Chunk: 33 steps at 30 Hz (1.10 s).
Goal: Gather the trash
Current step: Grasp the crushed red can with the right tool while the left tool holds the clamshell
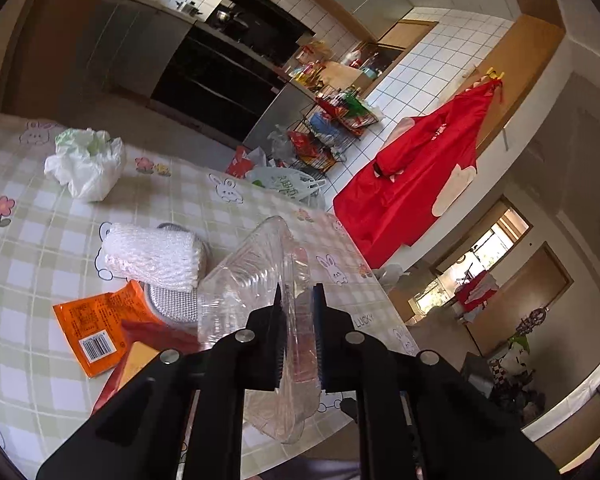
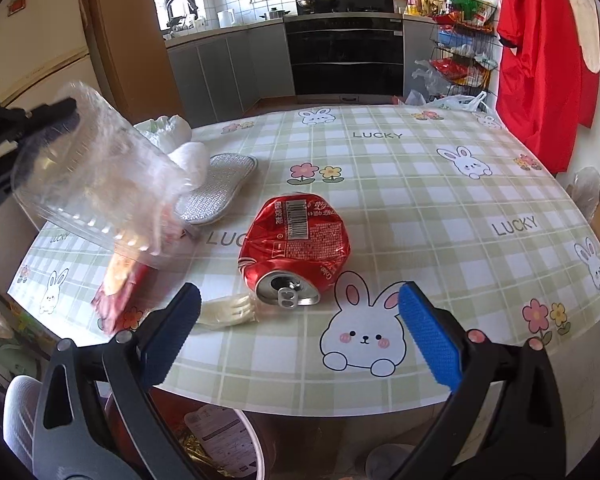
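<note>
My left gripper (image 1: 298, 300) is shut on a clear plastic clamshell container (image 1: 256, 276) and holds it lifted above the table; it also shows in the right wrist view (image 2: 96, 176) at the left, blurred. My right gripper (image 2: 300, 312) is open and empty, just above the table's near edge. A crushed red cola can (image 2: 296, 240) lies right ahead of it, with a white plastic fork (image 2: 228, 310) beside the left finger. An orange wrapper (image 1: 96, 328), a red packet (image 2: 118, 292), white foam netting (image 1: 152, 256) and a crumpled white bag (image 1: 88, 164) lie on the table.
The round table has a green checked bunny cloth (image 2: 420, 184). A silver sponge pad (image 2: 220, 184) lies on it. A bin with trash (image 2: 220, 440) stands below the near edge. Red clothing (image 2: 540, 60) hangs at the right; kitchen cabinets and a rack (image 2: 460, 40) stand behind.
</note>
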Motion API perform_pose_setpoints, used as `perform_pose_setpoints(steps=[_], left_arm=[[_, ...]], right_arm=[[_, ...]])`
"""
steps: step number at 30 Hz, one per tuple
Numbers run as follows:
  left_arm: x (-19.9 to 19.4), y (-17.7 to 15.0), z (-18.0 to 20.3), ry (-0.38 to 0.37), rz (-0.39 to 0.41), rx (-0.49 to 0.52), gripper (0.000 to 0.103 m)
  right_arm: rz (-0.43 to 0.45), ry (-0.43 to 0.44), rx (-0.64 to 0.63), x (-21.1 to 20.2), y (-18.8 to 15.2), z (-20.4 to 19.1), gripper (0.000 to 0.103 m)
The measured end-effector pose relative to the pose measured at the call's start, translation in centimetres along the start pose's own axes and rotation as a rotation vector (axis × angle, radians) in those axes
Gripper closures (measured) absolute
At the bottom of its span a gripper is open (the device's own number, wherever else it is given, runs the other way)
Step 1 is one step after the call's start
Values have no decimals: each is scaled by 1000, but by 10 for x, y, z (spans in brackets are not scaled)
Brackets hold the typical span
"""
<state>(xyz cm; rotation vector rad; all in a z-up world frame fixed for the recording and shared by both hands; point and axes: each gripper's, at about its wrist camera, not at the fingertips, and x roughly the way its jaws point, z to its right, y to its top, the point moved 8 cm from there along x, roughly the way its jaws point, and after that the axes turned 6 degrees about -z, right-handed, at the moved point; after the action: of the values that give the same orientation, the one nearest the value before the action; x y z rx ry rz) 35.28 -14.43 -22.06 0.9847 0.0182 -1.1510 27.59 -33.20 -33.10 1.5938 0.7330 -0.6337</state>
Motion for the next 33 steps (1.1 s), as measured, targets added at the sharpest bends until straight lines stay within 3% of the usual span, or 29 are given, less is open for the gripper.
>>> perform_pose_setpoints(steps=[5, 14, 19, 26, 28, 33], left_arm=[[-26, 3, 18, -25, 50, 55, 95], [-46, 19, 19, -38, 101, 90, 95], [-75, 15, 16, 54, 181, 180, 95], [-107, -10, -22, 151, 211, 145, 94], [-112, -15, -30, 165, 202, 142, 94], [-122, -23, -41, 191, 209, 134, 94]], right_arm=[[-6, 6, -35, 10, 11, -1, 6], [-67, 60, 60, 53, 40, 21, 6], [-122, 96, 89, 83, 44, 24, 6], [-210, 129, 102, 114, 40, 20, 7], [-226, 144, 108, 117, 40, 18, 18], [-273, 145, 106, 127, 35, 10, 19]])
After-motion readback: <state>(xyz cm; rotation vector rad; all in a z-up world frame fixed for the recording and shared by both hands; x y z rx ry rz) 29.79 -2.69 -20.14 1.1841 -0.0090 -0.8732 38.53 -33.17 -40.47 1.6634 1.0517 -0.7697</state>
